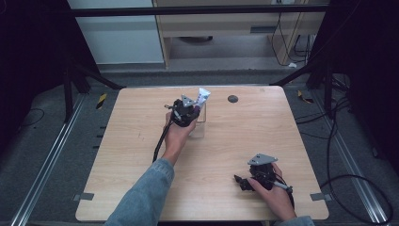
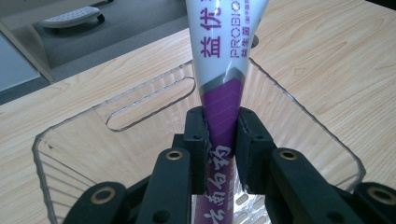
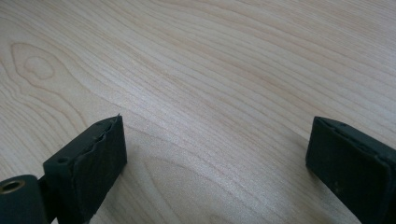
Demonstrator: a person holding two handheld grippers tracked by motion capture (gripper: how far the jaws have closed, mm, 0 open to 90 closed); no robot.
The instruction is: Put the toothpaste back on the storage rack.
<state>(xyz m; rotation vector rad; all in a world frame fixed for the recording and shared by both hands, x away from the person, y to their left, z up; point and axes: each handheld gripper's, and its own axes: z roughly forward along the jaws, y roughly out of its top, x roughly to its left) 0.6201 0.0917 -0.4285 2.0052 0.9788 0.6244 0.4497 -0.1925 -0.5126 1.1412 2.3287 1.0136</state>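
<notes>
A white and purple toothpaste tube [image 2: 224, 70] stands nearly upright between the jaws of my left gripper [image 2: 223, 135], which is shut on its purple lower part. The tube's flat end [image 1: 203, 95] sticks up above the gripper [image 1: 186, 112] in the high view. Below and around the gripper is a clear plastic box [image 2: 140, 100] with a slot handle, standing on the table [image 1: 235, 132]; the tube's bottom end reaches into it. My right gripper [image 3: 215, 154] rests low over bare wood with its jaws wide apart and nothing between them. The same right gripper [image 1: 242, 181] sits near the front right of the table.
A small dark round disc [image 1: 232, 99] lies on the table behind the box. A black cable [image 1: 160, 141] trails from the left gripper along the forearm. Black frame legs and cables stand on the floor around the table.
</notes>
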